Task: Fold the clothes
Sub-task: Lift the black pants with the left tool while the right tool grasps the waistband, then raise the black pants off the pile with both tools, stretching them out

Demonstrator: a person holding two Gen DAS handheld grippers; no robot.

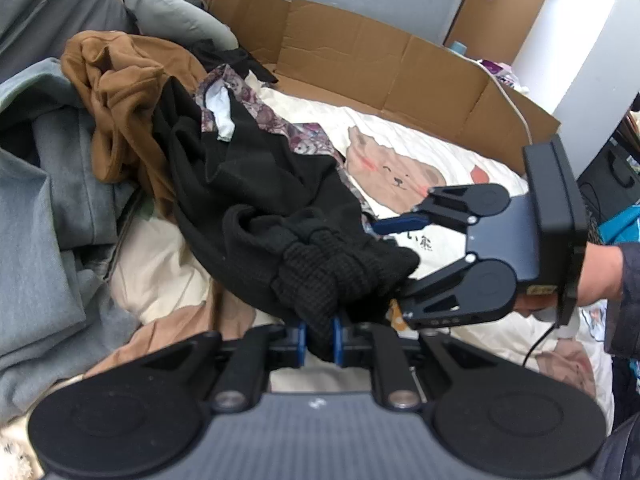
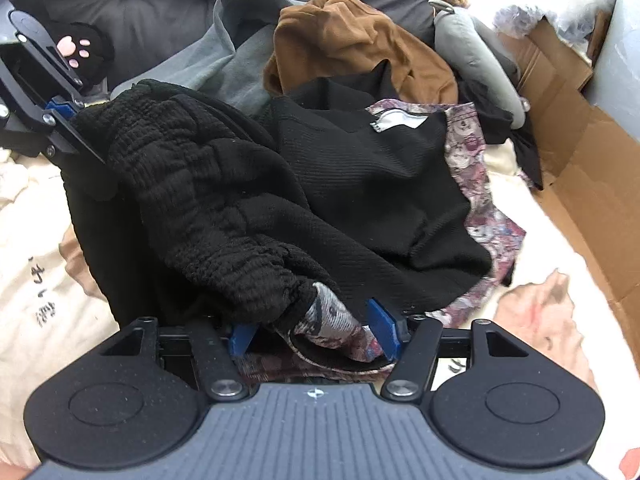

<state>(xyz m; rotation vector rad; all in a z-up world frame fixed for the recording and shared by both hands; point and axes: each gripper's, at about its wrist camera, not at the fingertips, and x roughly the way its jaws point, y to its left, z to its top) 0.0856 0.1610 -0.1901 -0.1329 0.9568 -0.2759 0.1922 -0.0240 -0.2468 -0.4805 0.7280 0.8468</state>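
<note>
A cream bear-print bedspread carries a heaped black knit garment with floral purple lining. The left gripper has its jaws clamped narrow on the ribbed hem; the right gripper, jaws wide, straddles a cuff.

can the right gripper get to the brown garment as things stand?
Probably not directly. The right gripper is open around the black garment, whose bulk lies between it and the brown garment behind.
</note>
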